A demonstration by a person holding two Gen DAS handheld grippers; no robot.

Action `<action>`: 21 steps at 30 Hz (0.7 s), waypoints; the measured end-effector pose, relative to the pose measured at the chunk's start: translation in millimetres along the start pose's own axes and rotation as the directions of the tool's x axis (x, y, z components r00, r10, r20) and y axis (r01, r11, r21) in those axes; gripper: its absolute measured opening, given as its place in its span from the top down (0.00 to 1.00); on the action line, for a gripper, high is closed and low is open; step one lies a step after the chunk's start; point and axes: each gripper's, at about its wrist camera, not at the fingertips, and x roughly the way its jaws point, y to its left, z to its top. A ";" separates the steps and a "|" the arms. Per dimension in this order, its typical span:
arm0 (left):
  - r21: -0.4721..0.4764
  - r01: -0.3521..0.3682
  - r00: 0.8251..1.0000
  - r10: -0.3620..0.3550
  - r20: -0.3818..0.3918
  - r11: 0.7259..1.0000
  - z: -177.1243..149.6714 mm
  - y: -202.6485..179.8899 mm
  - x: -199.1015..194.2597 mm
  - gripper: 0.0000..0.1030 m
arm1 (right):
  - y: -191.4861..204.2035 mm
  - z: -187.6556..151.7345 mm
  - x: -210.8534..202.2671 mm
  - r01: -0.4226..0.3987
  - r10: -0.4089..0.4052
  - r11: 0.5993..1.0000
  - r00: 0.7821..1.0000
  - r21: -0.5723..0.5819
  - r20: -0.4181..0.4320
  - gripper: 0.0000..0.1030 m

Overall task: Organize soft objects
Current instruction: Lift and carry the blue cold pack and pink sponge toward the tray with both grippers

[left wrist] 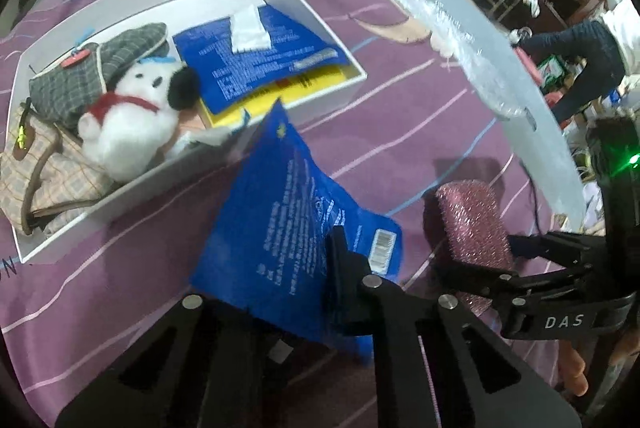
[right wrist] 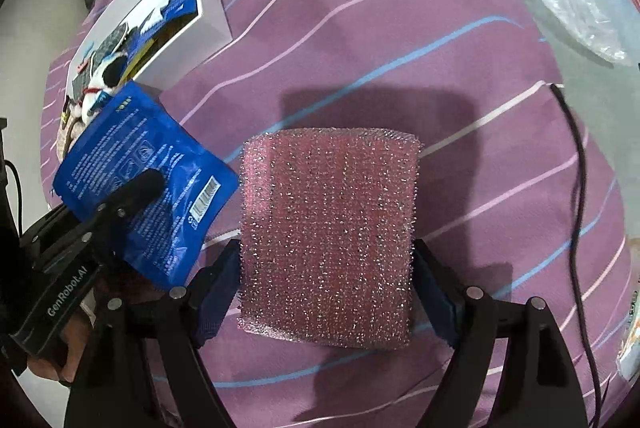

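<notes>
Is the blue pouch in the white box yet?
Not yet. The blue pouch hangs outside the white box, gripped by the left tongs just off its near wall, above the purple bedspread.

White print on the blue pouch [left wrist: 288,212] at lower centre is blurred and unreadable. The pouch hides part of the left gripper [left wrist: 304,292], covering one finger. At the left edge, the checked bag [left wrist: 44,168] is partly covered by the plush dog [left wrist: 132,116].

Left gripper [right wrist: 148,184] jaws clamped on packet; right gripper [right wrist: 326,268] jaws squeezing sponge.
</notes>
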 end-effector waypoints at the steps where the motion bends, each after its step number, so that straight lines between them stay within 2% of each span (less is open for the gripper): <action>1: -0.012 0.019 1.000 -0.019 0.013 1.000 1.1 1.6 -2.5 0.90 | -0.3 0.8 -1.6 -0.004 0.004 1.000 1.000 0.001 0.001 0.23; 4: -0.044 0.063 0.997 -0.061 0.036 0.997 1.7 7.0 -8.8 0.93 | 3.1 2.0 -7.2 -0.017 0.017 1.000 1.000 -0.005 0.012 0.24; 11: -0.100 0.095 0.992 -0.085 0.095 0.991 3.5 19.8 -22.6 0.93 | 18.7 2.6 -17.2 -0.025 0.026 0.999 0.999 -0.031 0.032 0.27; 17: -0.137 0.095 0.983 -0.072 0.168 0.986 1.8 31.2 -39.7 0.93 | 29.9 -0.8 -27.9 -0.013 0.015 0.998 0.999 -0.055 0.047 0.27; 21: -0.177 0.111 0.968 -0.066 0.241 0.978 -0.6 44.5 -54.4 0.94 | 45.2 2.3 -30.5 -0.005 0.009 0.996 0.999 -0.086 0.051 0.27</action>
